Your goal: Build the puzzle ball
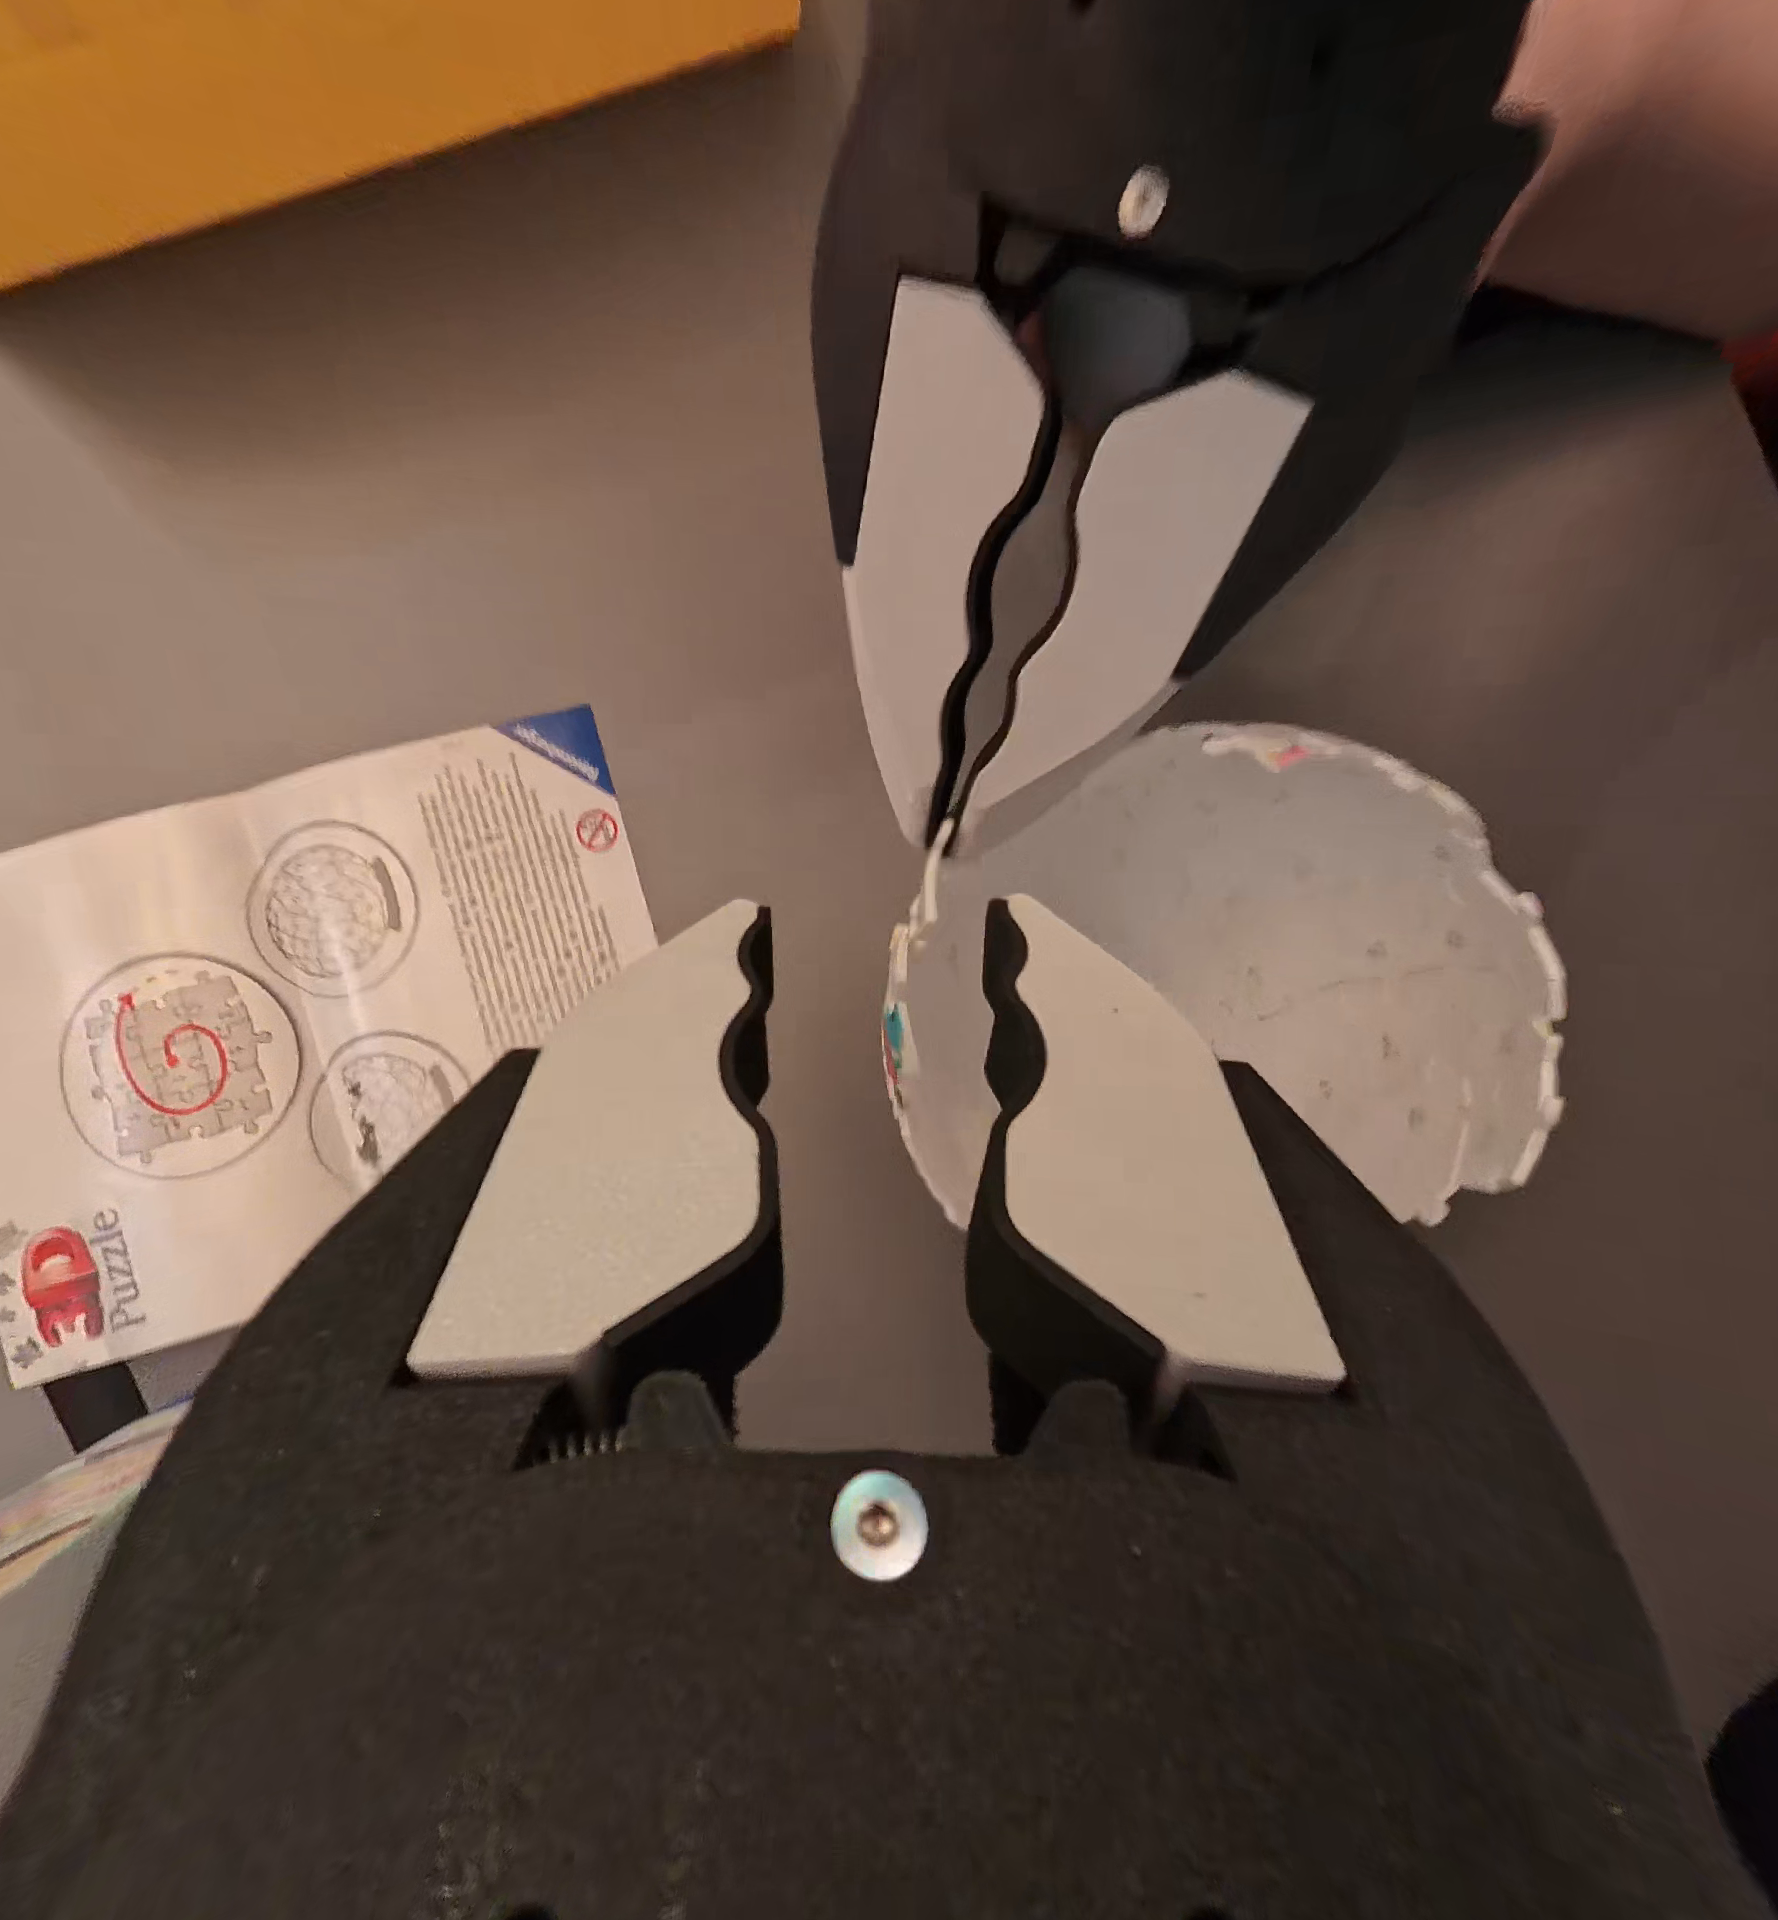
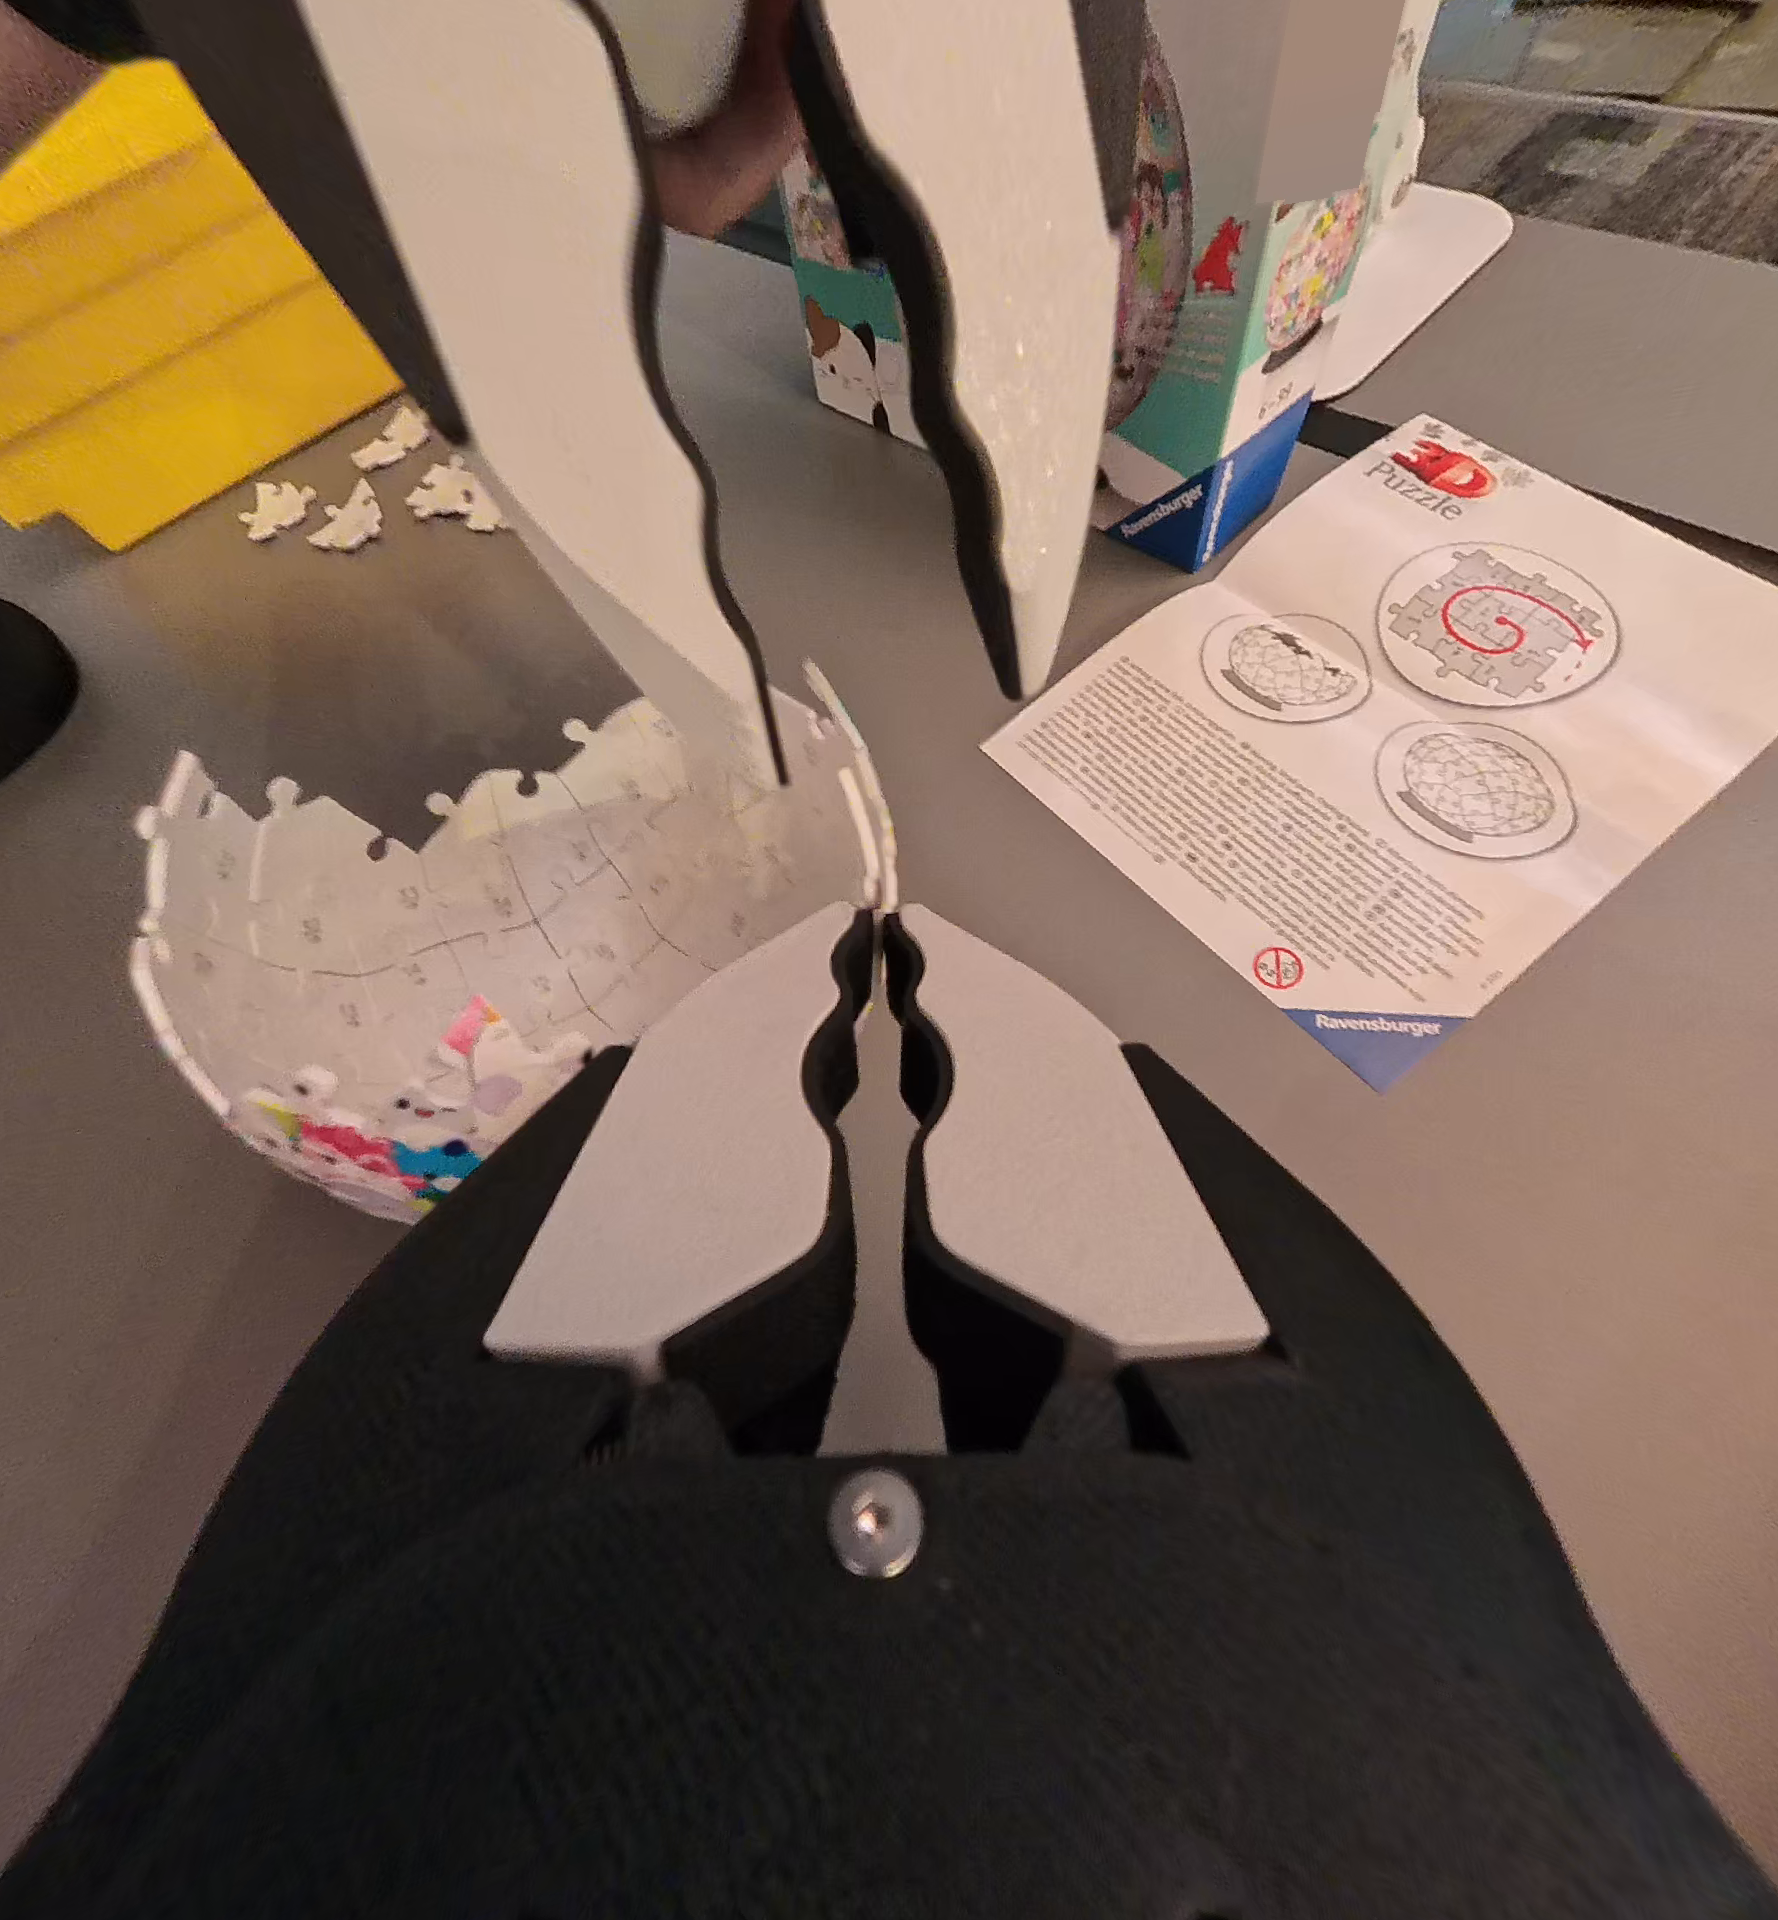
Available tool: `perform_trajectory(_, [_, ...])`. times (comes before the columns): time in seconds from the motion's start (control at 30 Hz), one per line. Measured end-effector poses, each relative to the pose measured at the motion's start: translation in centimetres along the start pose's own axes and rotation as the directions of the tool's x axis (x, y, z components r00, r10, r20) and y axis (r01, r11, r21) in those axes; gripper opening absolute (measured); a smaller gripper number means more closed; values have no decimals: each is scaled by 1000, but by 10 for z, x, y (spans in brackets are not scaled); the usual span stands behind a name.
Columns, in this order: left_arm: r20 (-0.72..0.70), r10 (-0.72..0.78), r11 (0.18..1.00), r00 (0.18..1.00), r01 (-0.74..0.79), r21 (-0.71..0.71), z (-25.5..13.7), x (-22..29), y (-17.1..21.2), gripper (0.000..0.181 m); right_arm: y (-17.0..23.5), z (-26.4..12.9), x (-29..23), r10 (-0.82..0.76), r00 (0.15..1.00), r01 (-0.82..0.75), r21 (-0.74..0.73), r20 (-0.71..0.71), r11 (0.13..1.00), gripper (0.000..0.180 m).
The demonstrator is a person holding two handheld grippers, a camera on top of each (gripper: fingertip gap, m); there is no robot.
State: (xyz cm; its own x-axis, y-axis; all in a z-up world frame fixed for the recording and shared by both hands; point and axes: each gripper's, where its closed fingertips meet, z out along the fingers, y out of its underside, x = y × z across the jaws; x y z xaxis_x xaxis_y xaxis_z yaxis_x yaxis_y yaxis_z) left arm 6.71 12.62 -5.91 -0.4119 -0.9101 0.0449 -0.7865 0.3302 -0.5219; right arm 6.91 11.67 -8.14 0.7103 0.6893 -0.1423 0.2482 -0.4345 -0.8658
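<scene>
Pinching the thin rim of the half-built puzzle ball (image 2: 428, 935) between its fingertips, the right gripper (image 2: 877, 920) sits nearest in the right wrist view, its jaws pressed together on the edge. The shell rests on the grey table (image 2: 1487, 1299), white inside up, with colourful print on its outer curve. Just beyond, the left gripper (image 2: 895, 717) comes down from above with fingers spread, one tip inside the shell. An instruction sheet (image 2: 1436, 748) lies to the right. Farther off lie loose pieces (image 2: 376, 499) beside a yellow box (image 2: 116, 312), with the puzzle carton (image 2: 1217, 395) standing far right.
</scene>
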Motion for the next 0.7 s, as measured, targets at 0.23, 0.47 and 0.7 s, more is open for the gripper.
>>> perform_trajectory(0.23, [-36,-20,998,999,18,-58,6,1,4,38,3,4,-2,10,1000,-9,-23,18,1000,3])
perform_trajectory(0.47, [-65,-26,992,998,18,-124,9,-2,10,30,7,6,-1,6,1000,-5,-59,20,998,3])
perform_trajectory(0.7, [-58,-19,972,998,5,-237,19,-5,22,32,9,7,-1,47,998,-45,-68,30,997,3])
